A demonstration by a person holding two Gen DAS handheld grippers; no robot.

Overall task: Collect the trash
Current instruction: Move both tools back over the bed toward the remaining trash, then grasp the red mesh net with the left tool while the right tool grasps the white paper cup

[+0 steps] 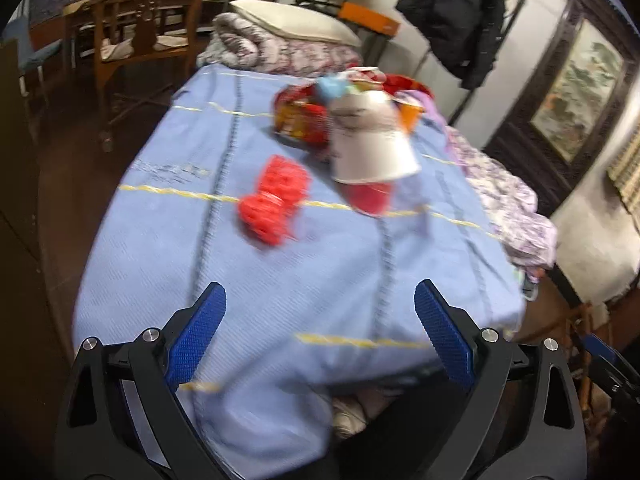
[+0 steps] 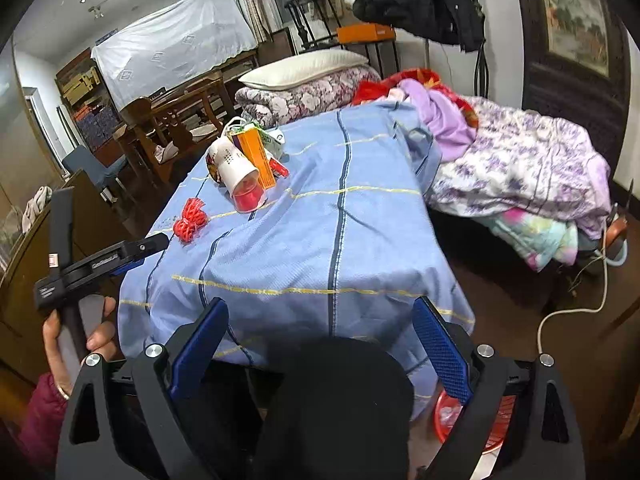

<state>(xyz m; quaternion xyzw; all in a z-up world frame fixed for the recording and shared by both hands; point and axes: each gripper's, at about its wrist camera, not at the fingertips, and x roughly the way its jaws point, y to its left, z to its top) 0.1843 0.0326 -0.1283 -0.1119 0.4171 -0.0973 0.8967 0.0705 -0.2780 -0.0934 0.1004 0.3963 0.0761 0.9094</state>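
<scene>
Left wrist view: the left claw (image 1: 320, 312) stands wide open with nothing between its blue pads (image 1: 198, 334), hovering over the near edge of the surface (image 1: 280, 280), which is draped in a light blue cloth with yellow and dark stripes. Ahead of the claw and slightly to its left lies a crumpled red net (image 1: 274, 200), blurred in this picture. Farther ahead, a little to the right, a white paper cup (image 1: 370, 140) lies tipped on its side with a red cup (image 1: 370, 196) at its mouth, and behind them sits a heap of bright wrappers (image 1: 300, 116). In the right wrist view the right claw (image 2: 320, 328) is also spread open and holds nothing, set back from the near end of the surface with a dark object just below it. From there the red net (image 2: 191, 220) is ahead and well to the left, the white paper cup (image 2: 234, 168) and an orange carton (image 2: 258, 156) beyond it. At the far left, the person's hand (image 2: 76, 344) grips the handle of the left claw, which points toward the net. A red basin (image 2: 476, 420) sits on the floor below the right pad.
</scene>
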